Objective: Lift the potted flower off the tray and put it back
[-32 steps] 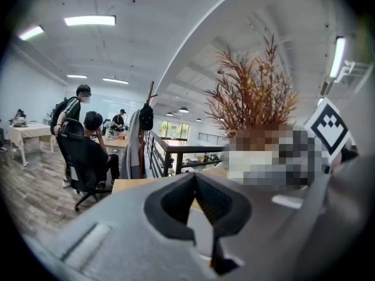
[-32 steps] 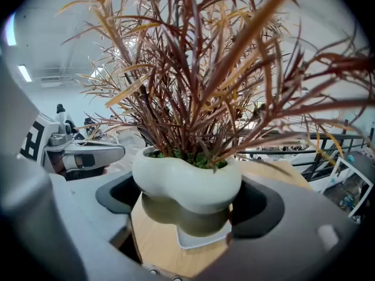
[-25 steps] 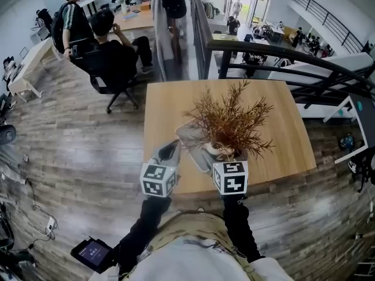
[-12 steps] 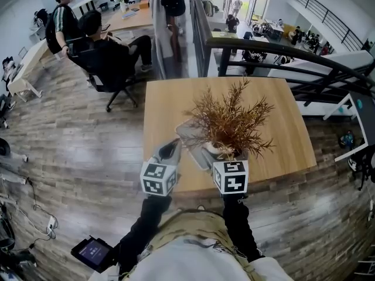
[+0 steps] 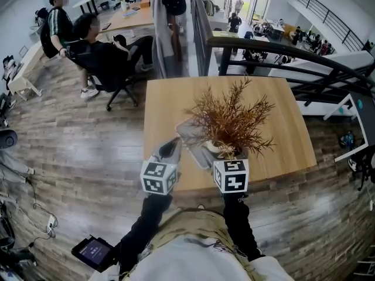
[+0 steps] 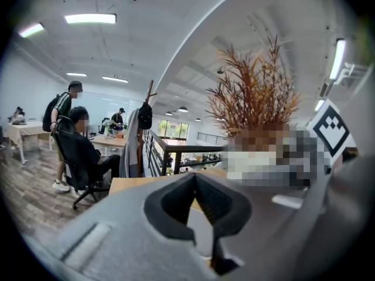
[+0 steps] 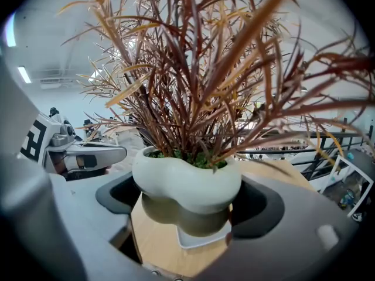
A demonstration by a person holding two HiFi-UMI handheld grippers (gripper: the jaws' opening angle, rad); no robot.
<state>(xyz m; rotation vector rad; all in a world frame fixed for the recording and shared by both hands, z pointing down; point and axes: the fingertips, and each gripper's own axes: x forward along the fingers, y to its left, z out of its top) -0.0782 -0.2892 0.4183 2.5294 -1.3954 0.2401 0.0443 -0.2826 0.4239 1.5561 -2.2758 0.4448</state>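
The right gripper [image 7: 188,202] is clamping its fingers around the pale lobed ceramic pot of dried rust-brown flower stems [image 7: 187,177], which is standing over the near corner of the shallow grey square tray [image 5: 188,134] on the wooden surface [image 5: 164,101]. The left gripper [image 6: 188,181] is pressing its fingers together by the tray's near-left edge. Whether the base is clearing the tray is unclear, so the lift is probably only beginning, with the return yet to do.

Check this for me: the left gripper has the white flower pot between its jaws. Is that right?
Not quite. It is the right gripper that has the white flower pot between its jaws, as the right gripper view shows. In the left gripper view, the left gripper has its jaws together with nothing between them.
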